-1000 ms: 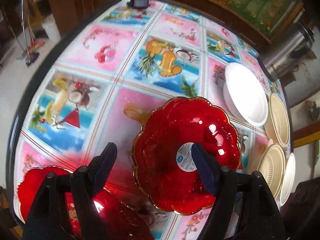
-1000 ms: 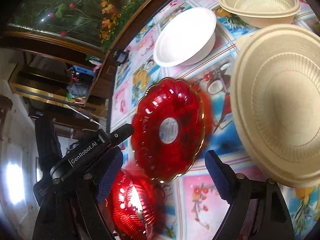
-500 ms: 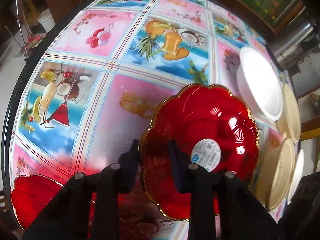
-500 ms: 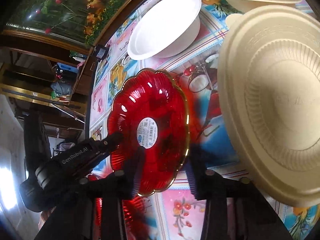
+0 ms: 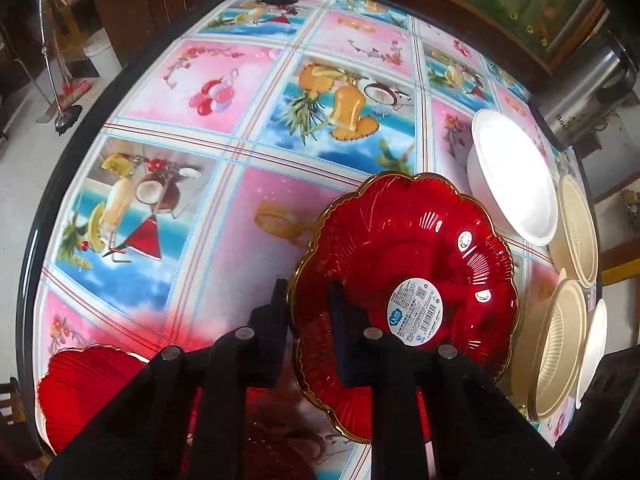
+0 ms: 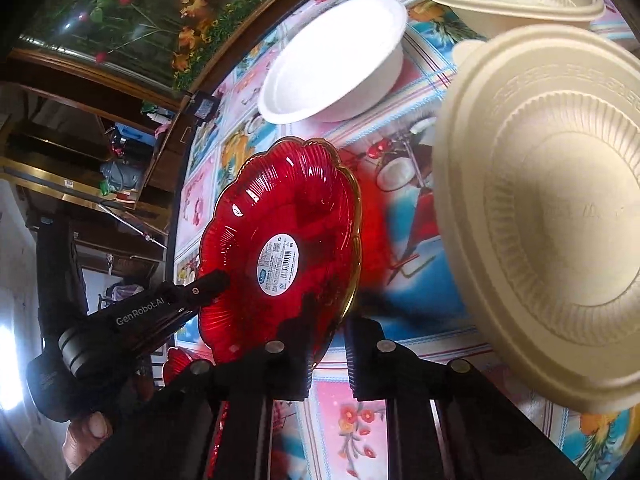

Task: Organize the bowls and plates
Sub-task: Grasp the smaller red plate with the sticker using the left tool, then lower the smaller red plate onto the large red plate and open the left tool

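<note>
Both grippers closed on red plate (image 5: pixel 404 276) since 1 s ago | left gripper (image 5: pixel 308 312) and right gripper (image 6: pixel 326 320) pinch opposite rims, plate lifted, tilted above table (image 5: pixel 224 92) | advice: level it, move in step toward second red plate (image 5: pixel 88 384) near left

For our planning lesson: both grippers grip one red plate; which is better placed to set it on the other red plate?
Probably left. The left gripper clamps the held red plate, and the other red plate lies nearest it.
</note>
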Available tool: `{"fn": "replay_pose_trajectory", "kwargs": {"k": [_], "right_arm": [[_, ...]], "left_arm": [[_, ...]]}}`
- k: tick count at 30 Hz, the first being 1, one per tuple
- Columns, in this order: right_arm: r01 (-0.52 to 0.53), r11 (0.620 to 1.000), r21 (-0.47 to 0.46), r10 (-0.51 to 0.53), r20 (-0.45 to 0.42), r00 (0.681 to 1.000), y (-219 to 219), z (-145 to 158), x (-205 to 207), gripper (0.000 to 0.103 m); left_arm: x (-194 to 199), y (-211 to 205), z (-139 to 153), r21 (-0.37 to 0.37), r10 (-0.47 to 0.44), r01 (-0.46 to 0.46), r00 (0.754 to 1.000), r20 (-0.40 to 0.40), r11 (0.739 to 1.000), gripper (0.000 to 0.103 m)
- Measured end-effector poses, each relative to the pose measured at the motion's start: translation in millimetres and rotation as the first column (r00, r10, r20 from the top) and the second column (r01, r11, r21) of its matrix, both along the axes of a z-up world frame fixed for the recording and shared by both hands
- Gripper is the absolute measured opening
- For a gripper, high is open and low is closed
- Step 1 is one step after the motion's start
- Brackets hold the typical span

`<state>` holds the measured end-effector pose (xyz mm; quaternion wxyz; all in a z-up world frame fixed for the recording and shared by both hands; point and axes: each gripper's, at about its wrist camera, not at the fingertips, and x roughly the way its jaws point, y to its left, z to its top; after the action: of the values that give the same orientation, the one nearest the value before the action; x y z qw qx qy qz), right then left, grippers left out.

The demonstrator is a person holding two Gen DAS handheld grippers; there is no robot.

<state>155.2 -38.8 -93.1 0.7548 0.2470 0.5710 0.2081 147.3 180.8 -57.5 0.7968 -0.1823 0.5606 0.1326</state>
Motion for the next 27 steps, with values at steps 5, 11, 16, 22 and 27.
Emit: {"fn": "replay_pose_trajectory", "kwargs": {"k": [5,11,16,22,27], "right_arm": [[-0.014,1.0,0.004,0.014,0.029,0.999,2.7,10.0,-6.8,0.013],[-0.033,0.999,0.005,0.033,0.078,0.996,4.9,27.7,-17.3,0.013],[-0.062,0.998,-0.005,0.062,0.135,0.989,9.9,46.9,-32.7,0.013],[-0.12,0.993,-0.015,0.12,0.194,0.974,24.9,67.2,-57.5,0.013],[-0.18,0.983,-0.019,0.18,0.213,0.96,41.2,73.1,-77.9,0.013]], "left_arm": [[-9.8,2.3,10.5,0.0,0.007,-0.007,1.0,0.027,1.0,0.016],[-27.2,5.5,25.7,-0.015,0.025,-0.024,0.997,0.072,1.0,0.016],[-53.0,10.8,43.0,-0.01,0.04,-0.04,0.992,0.122,0.999,0.016],[-93.6,21.8,57.9,0.006,0.081,-0.084,0.981,0.174,0.996,0.016],[-127.2,33.5,62.0,0.016,0.123,-0.129,0.971,0.204,0.992,0.016]]}}
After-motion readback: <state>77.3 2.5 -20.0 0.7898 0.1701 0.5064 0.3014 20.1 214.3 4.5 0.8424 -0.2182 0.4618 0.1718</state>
